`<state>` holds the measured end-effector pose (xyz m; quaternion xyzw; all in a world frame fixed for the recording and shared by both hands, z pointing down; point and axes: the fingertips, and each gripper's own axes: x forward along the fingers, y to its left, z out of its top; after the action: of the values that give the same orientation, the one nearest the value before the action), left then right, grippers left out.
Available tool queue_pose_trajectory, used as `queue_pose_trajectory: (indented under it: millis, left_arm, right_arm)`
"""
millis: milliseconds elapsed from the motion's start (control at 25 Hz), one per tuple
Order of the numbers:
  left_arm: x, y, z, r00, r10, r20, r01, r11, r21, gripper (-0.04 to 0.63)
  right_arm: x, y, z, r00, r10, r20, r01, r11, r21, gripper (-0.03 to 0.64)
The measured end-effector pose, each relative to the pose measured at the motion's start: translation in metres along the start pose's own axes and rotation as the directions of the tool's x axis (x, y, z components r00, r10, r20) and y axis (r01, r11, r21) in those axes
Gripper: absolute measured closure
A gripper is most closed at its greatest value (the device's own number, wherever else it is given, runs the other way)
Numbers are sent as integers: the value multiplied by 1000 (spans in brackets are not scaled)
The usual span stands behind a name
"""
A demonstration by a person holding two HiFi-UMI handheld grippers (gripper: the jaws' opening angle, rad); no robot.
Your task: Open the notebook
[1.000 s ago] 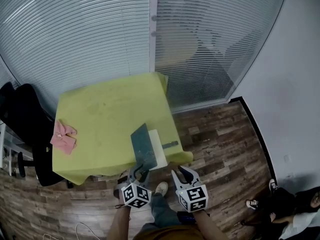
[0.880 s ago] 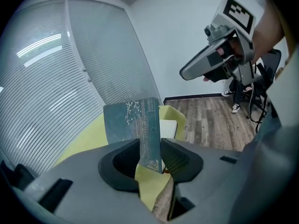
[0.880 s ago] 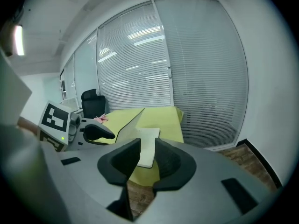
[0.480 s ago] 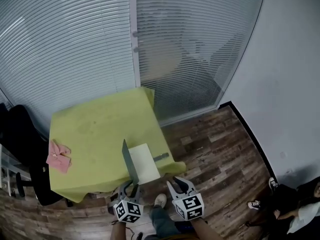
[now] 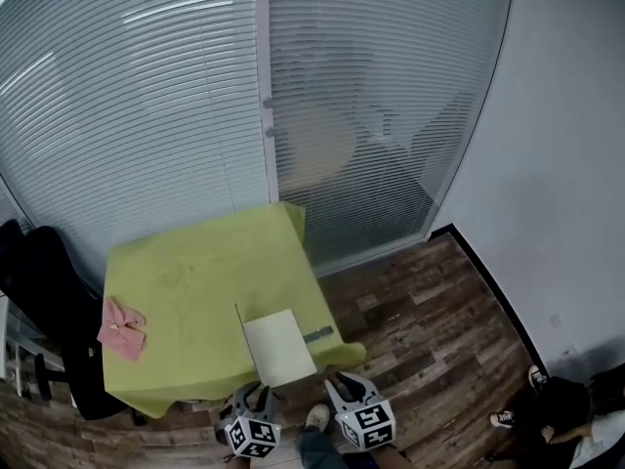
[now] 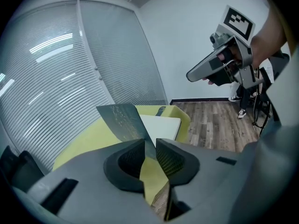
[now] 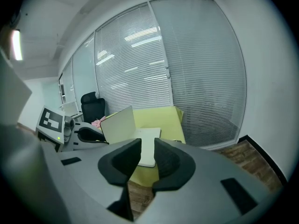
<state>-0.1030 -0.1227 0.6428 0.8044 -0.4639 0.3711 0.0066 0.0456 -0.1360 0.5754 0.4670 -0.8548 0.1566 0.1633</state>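
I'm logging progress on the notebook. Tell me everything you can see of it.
The notebook lies open at the near right corner of the yellow-green table. Its thin dark grey-green cover stands nearly upright on the left; the exposed page is blank white and flat. The cover's lower corner reaches between the jaws of the left gripper, which have just been closing, a gap showing between them. A dark strip lies beside its right edge.

From where I sit, the left gripper (image 5: 256, 393) and the right gripper (image 5: 344, 387) are smooth grey moulded shells with dark, cross-ribbed jaws. Each has a white cube (image 5: 250, 436) with black square markers at its six o'clock end. Between them I see blue trousers (image 5: 319, 449) and a pale shoe (image 5: 314, 418).
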Motion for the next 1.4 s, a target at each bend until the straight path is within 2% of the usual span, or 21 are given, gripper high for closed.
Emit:
queue_pose_trajectory:
  millis: [160,360,480,600,880,1040,1280,1400]
  left_arm:
    - [-1,5,0,1000,13,3,-13,1000,-27,503]
    - [-1,8,-3,1000,15,8,-15,996,-89,506]
    - [-5,10,-6,1000,3,12,-1,987,-163,517]
    - [-7,12,-8,1000,6,13,-4,979,-204,520]
    - [-13,23,-21,999,23,26,-13,945,-328,520]
    - [-16,26,-27,999,39,29,-23,909,-416,520]
    - [-15,34,-39,997,72,38,-38,827,-561,522]
    - [-17,33,-37,995,87,41,-46,806,-591,526]
  right_arm:
    - [-1,-2,11,999,-29,41,30,999,-29,525]
    - [3,-1,7,999,-17,27,18,1000,-26,534]
    - [4,7,5,1000,5,17,-4,1000,-29,543]
    - [7,13,5,1000,23,17,-22,999,-34,548]
    - [13,23,3,999,46,7,-46,998,-44,549]
    - [12,21,1,999,49,-1,-49,998,-42,551]
    - [14,16,-4,999,46,-16,-46,998,-36,552]
    - [15,16,-6,999,47,-22,-48,998,-34,554]
